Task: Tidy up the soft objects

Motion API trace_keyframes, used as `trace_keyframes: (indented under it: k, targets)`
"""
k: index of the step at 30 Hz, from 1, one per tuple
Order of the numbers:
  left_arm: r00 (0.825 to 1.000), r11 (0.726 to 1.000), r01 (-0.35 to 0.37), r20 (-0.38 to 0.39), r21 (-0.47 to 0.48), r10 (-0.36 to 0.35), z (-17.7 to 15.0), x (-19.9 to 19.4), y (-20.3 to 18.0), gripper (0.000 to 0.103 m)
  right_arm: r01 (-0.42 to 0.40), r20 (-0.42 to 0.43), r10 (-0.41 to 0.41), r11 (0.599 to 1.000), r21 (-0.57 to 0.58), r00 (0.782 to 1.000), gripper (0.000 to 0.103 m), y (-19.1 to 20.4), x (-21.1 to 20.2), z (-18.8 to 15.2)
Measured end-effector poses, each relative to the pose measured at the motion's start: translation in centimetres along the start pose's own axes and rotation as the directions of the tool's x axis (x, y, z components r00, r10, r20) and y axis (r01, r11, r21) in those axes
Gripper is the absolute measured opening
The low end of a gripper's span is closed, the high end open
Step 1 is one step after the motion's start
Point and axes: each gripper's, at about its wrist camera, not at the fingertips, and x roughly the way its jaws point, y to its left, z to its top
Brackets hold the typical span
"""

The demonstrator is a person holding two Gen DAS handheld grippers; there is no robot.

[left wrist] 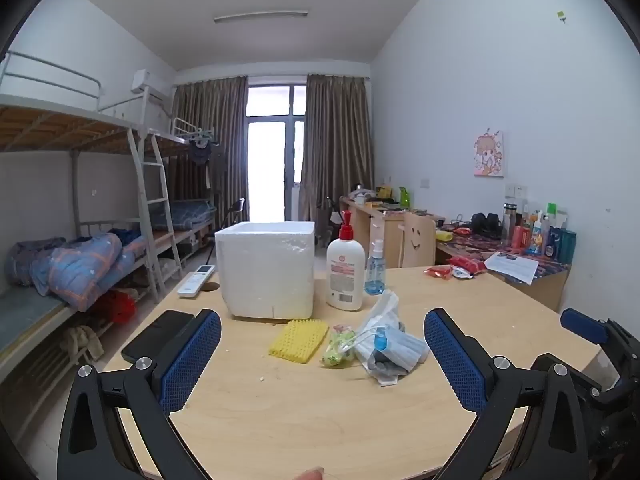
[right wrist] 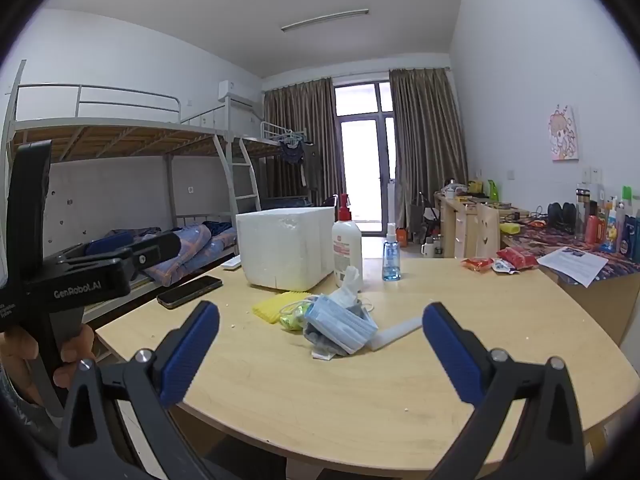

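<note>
A small heap of soft things lies mid-table: a yellow ribbed foam pad (left wrist: 298, 340) (right wrist: 274, 306), a green packet (left wrist: 338, 346) (right wrist: 294, 318) and a stack of blue face masks (left wrist: 394, 346) (right wrist: 340, 324) on crumpled wrapping. Beside the heap in the right wrist view lies a white foam tube (right wrist: 396, 332). Behind the heap stands an open white foam box (left wrist: 266, 268) (right wrist: 286, 250). My left gripper (left wrist: 322, 314) is open, short of the heap, with nothing between its fingers. My right gripper (right wrist: 321, 308) is open and empty too, just to the right of the left one.
A lotion pump bottle (left wrist: 345, 268) (right wrist: 347, 248) and a blue spray bottle (left wrist: 375, 270) (right wrist: 391, 256) stand right of the box. A black phone (left wrist: 158, 336) and a white remote (left wrist: 196, 280) lie at the wooden table's (left wrist: 320, 420) left edge. Red snack packets (left wrist: 452, 268) lie far right.
</note>
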Motion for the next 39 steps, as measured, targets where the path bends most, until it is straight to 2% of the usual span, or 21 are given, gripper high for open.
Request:
trace_keyframes:
  k: [4, 9, 16, 39]
  targets:
    - [1.0, 1.0, -0.016, 0.01, -0.001, 0.016, 0.1, 0.0, 0.1, 0.102, -0.003, 0.005, 0.003, 1.0, -0.004, 1.0, 0.103, -0.1, -0.2, 0.0]
    - [1.0, 1.0, 0.007, 0.018, -0.023, -0.007, -0.1, -0.2, 0.8, 0.102, -0.002, 0.01, 0.003, 1.0, -0.006, 1.0, 0.103, -0.3, -0.4, 0.2]
    - [0.999, 1.0, -0.018, 0.036, -0.011, 0.018, -0.1, -0.4, 0.1, 0.102, 0.001, 0.012, -0.001, 1.0, -0.014, 1.0, 0.103, 0.2, -0.6, 0.5]
    - [0.999, 0.999, -0.033, 0.018, -0.013, 0.033, -0.1, 0.3, 0.5, 0.102, -0.003, 0.006, 0.003, 1.0, -0.001, 1.0, 0.103, -0.2, -0.5, 0.5]
